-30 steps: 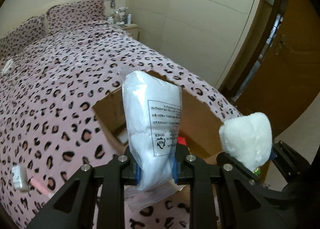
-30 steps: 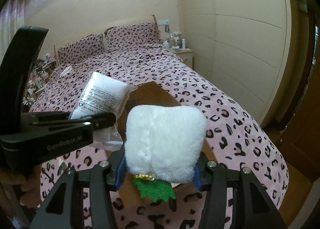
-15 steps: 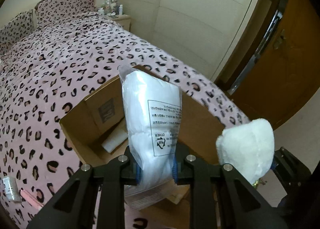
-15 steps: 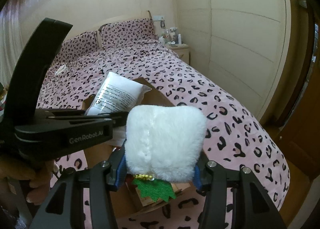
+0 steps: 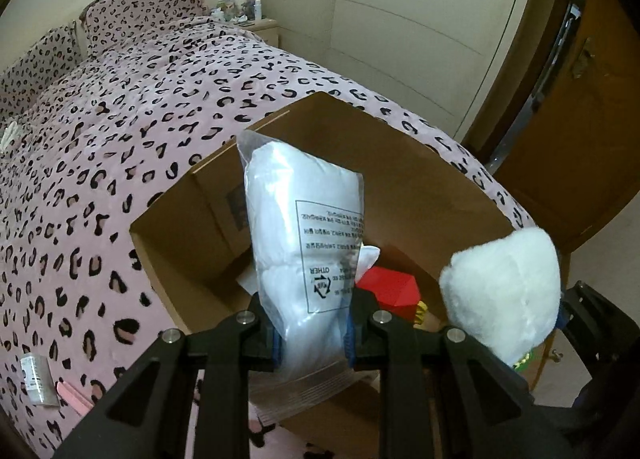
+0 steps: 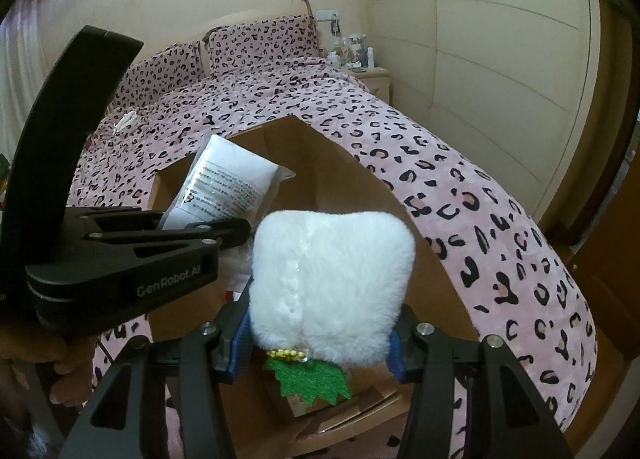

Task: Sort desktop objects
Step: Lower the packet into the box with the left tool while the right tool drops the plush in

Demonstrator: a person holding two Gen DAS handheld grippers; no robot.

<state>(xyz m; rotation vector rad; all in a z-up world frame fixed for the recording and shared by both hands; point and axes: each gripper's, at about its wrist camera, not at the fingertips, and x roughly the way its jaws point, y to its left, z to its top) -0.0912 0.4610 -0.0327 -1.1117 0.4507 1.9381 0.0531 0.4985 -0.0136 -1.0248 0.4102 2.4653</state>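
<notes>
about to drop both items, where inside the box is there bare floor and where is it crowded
Bare floor shows in the cardboard box along its left wall, left of the white plastic bag held by the left claw. It is crowded toward the right: a red block and white paper lie there, under the white plush in the right claw.

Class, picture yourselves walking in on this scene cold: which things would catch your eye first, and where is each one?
First, the fluffy white plush with a green felt leaf, clamped in the right tongs over the open cardboard box. Next, the clear plastic bag of white stuffing gripped upright in the left tongs, also over the box. Behind both spreads the pink leopard-print bedspread.
</notes>
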